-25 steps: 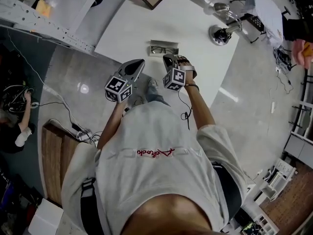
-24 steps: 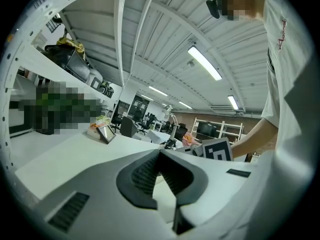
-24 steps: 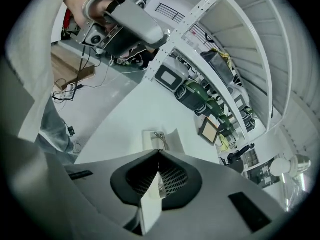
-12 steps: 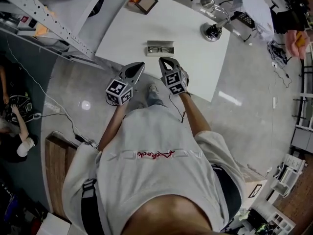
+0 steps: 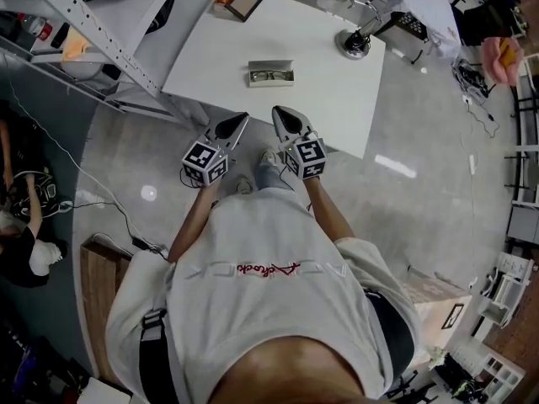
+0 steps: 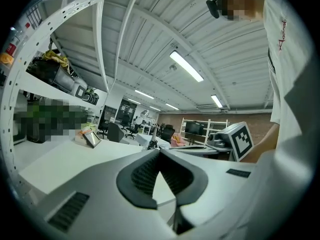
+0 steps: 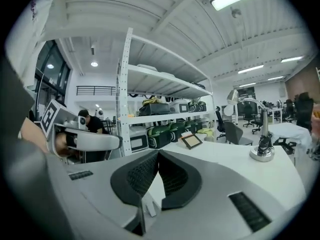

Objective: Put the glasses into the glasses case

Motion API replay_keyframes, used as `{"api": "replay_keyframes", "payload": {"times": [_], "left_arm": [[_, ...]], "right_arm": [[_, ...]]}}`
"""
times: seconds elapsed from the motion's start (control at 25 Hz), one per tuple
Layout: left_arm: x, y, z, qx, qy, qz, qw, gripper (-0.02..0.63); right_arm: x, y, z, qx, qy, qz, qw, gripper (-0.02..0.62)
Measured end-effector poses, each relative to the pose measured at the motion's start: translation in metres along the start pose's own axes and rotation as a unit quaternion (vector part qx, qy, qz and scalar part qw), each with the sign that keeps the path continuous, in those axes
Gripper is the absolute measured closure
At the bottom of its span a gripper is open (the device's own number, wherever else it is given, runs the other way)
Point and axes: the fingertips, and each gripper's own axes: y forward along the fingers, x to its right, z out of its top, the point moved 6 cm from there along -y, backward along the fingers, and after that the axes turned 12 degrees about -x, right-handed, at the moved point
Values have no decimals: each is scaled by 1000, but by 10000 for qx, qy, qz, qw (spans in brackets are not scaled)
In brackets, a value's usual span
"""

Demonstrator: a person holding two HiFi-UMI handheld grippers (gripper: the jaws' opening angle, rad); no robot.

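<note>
Your light is bright and even; glare patches dot the floor [image 5: 402,194] beside the white table [image 5: 324,91]; edges warp.

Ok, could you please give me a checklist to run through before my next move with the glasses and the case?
1. Left gripper empty: ok, jaws together on nothing.
2. Right gripper empty: ok, jaws together on nothing.
3. Glasses in the case: ok, they seem to lie inside it, though they are small in the head view.
4. Case shut: cannot tell; no lid can be made out.
5. Grippers off the table: ok, both are held in the air by its near edge.
6. Lamp clear of the case: ok, well apart.
</note>
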Motion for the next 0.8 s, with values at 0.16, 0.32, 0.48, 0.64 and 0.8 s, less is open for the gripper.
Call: {"api": "replay_keyframes", "payload": {"times": [0.16,0.32,0.48,0.64,0.8], "left_arm": [[14,-2,-6,-44,44,-89,9999,603],[28,-1,-4,-7,102,-130,9999,603],[45,0,0,49,191,-106,9997,603],[71,-6,-3,50,224,-31,9997,603],[105,-15,-16,20,199,22,9998,603]], "right_arm": [[-14,-19,-2,128,-70,20,9999,575],[-17,-36,1,255,-147,9,9996,577],[-17,-57,2,297,-267,-48,9992,577],[-23,-84,-4,241,-413,-76,9988,578],[-30,-116,-19,196,-448,-129,9987,578]]}}
